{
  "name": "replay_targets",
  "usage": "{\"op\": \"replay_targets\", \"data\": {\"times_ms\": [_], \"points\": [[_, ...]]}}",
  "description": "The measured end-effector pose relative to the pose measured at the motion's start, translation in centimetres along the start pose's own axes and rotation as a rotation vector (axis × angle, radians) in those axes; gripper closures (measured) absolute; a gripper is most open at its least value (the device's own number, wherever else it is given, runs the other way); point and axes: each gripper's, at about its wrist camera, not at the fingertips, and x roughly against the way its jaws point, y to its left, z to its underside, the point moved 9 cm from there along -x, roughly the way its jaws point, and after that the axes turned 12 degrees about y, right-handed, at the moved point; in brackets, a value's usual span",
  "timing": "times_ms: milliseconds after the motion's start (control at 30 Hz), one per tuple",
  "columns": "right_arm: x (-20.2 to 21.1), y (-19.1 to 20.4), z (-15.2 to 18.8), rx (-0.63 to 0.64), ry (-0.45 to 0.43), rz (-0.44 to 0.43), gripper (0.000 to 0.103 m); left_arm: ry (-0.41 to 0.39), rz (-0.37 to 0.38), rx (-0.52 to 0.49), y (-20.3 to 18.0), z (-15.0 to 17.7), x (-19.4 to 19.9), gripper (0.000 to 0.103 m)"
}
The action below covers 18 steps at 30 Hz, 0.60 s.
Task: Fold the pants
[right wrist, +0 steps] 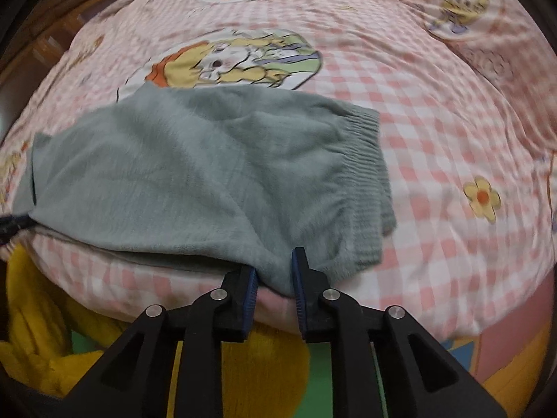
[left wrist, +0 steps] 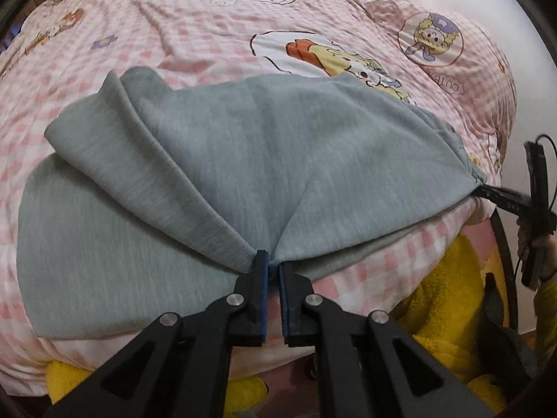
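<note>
On the bed (left wrist: 216,17), near its front edge, the pants (left wrist: 243,146) are lying folded lengthwise, long axis running side to side across both views. Waistband (right wrist: 365,160) is sitting at the right end; legs are trailing off to the left.

Left tongs (left wrist: 273,261) are pinching the near edge of the top layer approx mid-length, blue pads nearly together w/ a thin bit of cloth caught between, and the fabric is tenting up from that pinch. Right tongs (right wrist: 275,268) are standing partly apart near the waistband end; cloth is sitting in the gap but the pads aren't pressing it, so that end looks let go.

Both tongs are at the near long edge, pants spreading away from them toward the bed's middle. Right one is closer to the waistband, left one closer to the legs. Any coming fold prob turns on carrying one end along that side-to-side axis onto the other.

Bed cover is pink-and-white check w/ cartoon prints, soft and a bit rumpled, so cloth may drag. Something yellow and fuzzy (right wrist: 41,331) is showing below the bed edge. Wood furniture is peeking in behind the bed.
</note>
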Motion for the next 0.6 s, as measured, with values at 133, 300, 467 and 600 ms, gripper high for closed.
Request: {"op": "replay_targets", "data": {"times_ms": [133, 300, 467, 600], "points": [[2.1, -1.2, 0.5, -0.103, -0.050, -0.037, 0.071, -0.004, 0.004, 0.027, 0.0, 0.0, -0.1, 0.097], [4.0, -3.7, -0.3, -0.248, -0.098, -0.077, 0.070, -0.005, 0.008, 0.047, 0.1, -0.1, -0.1, 0.097], [1.5, -5.3, -0.6, -0.364, -0.004, -0.118, 0.070, -0.004, 0.004, 0.055, 0.2, -0.1, -0.2, 0.097], [-0.1, -5.8, 0.3, -0.453, 0.063, -0.202, 0.070, -0.001, -0.006, 0.054, 0.1, -0.1, -0.2, 0.097]]}}
